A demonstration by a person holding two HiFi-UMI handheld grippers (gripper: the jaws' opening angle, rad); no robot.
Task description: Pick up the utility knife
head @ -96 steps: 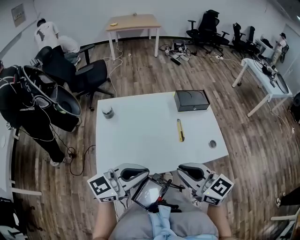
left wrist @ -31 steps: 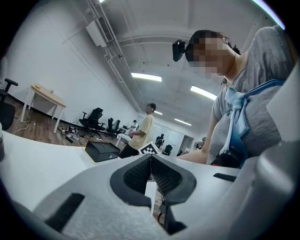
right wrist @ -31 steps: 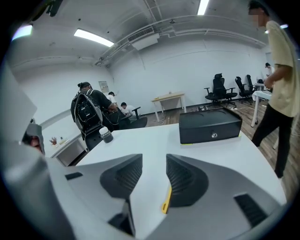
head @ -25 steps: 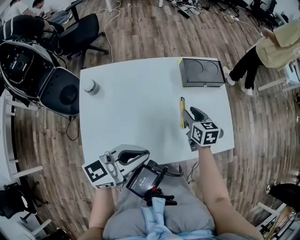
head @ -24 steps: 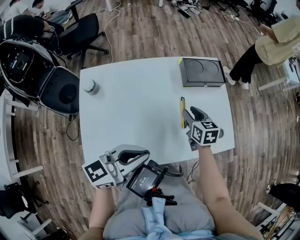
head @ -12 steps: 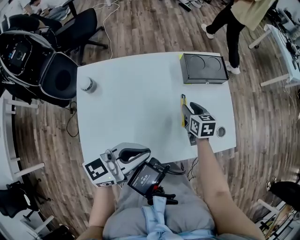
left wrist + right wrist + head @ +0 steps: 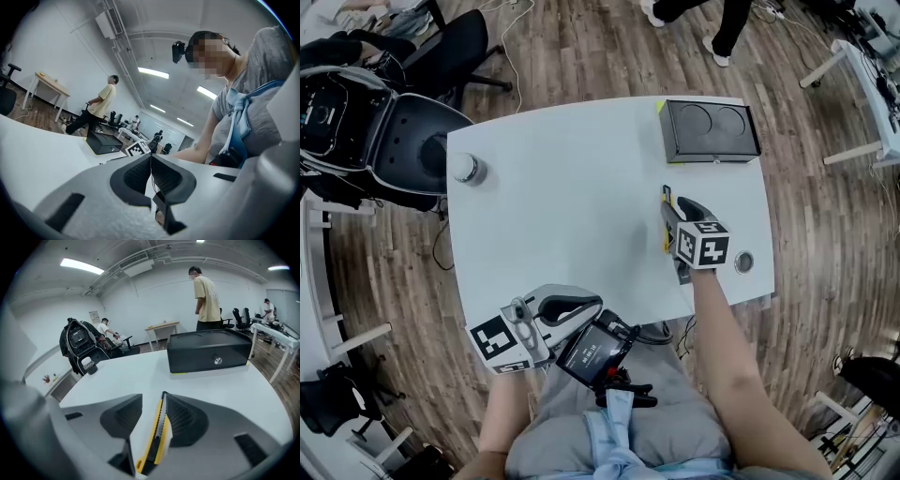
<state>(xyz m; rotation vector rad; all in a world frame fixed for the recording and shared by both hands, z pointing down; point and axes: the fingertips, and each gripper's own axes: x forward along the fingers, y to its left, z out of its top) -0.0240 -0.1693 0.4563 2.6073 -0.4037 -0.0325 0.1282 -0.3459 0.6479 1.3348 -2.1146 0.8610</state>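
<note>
The utility knife is yellow and black and lies on the white table right of centre, pointing away from me. My right gripper is over it, and only the knife's far end shows past the jaws in the head view. In the right gripper view the knife lies between the jaws against the right pad, with a gap to the left pad; that gripper is open. My left gripper rests by my lap at the near table edge, pads together and shut on nothing.
A black box stands at the table's far right, just beyond the knife. A small jar sits far left, and a small round piece lies right of my right gripper. A device lies on my lap. A person stands behind the box.
My right gripper has left my lap and slid forward along the knife, which now lies between its jaws. The left gripper has stayed put. A person walked leftwards past the table's far side.
</note>
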